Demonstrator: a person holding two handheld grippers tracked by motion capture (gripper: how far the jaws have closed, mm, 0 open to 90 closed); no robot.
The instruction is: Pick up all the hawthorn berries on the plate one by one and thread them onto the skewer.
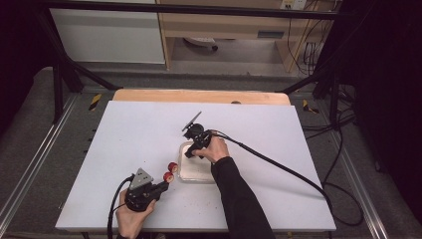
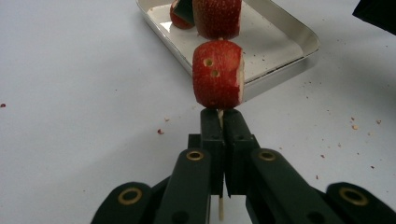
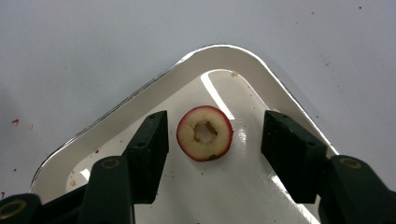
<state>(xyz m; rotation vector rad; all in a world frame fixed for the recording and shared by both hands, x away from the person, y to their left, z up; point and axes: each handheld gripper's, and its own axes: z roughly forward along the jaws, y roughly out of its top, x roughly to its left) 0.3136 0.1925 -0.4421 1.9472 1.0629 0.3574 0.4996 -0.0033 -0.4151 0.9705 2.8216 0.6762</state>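
My left gripper (image 1: 163,183) is shut on a thin wooden skewer (image 2: 220,120) at the table's front left. Two red apple pieces (image 2: 217,74) are threaded on it, and they reach toward the tray's near left corner (image 1: 170,172). My right gripper (image 1: 191,152) points down into the shallow white tray (image 1: 194,172). In the right gripper view its jaws stand open (image 3: 215,128) on either side of a round, cored apple slice (image 3: 204,133) with red skin. The slice lies flat in a tray corner (image 3: 219,58), and neither pad touches it.
The white table top (image 1: 149,129) carries small red crumbs around the tray. A wooden strip (image 1: 199,95) runs along its far edge. Black cables (image 1: 278,167) trail from both grippers, across the table's right side and off its front left.
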